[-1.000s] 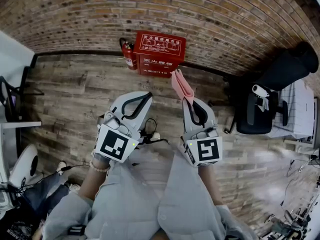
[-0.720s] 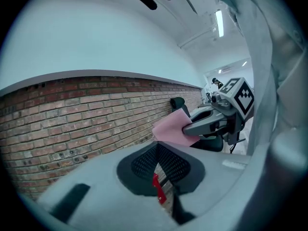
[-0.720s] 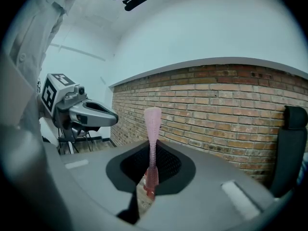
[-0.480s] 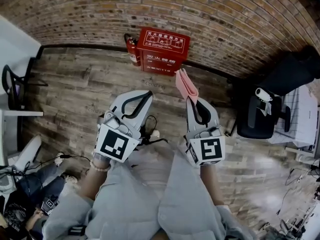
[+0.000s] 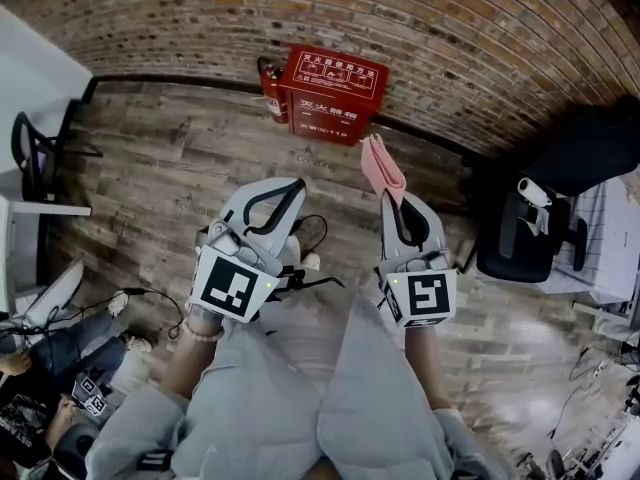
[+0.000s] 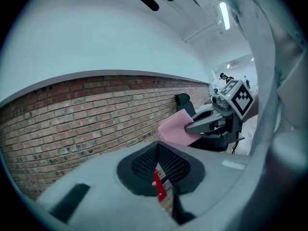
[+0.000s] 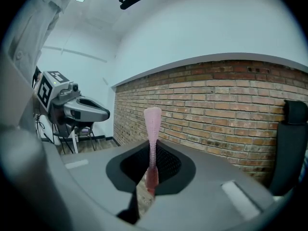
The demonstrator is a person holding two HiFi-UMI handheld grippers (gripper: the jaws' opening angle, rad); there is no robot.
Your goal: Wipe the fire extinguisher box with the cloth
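The red fire extinguisher box (image 5: 335, 93) stands on the wooden floor against the brick wall, with a red extinguisher (image 5: 272, 88) at its left side. My right gripper (image 5: 392, 200) is shut on a pink cloth (image 5: 383, 168) that sticks up out of its jaws, short of the box and to its right. The right gripper view shows the cloth (image 7: 152, 129) edge-on, pinched in the gripper (image 7: 152, 167). My left gripper (image 5: 290, 190) is shut and holds nothing, level with the right one. A sliver of the red box (image 6: 157, 184) shows through the left gripper's (image 6: 156, 148) jaw slit.
A black office chair (image 5: 520, 233) stands to the right of the box, with a white rack (image 5: 610, 238) beyond it. Another chair (image 5: 30, 153) and a white desk edge are at the far left. Cables (image 5: 150, 298) and a seated person's legs (image 5: 40, 388) are at lower left.
The head view has shifted, so the box sits a little farther right and higher. Both grippers drifted slightly right. Neither grip has changed.
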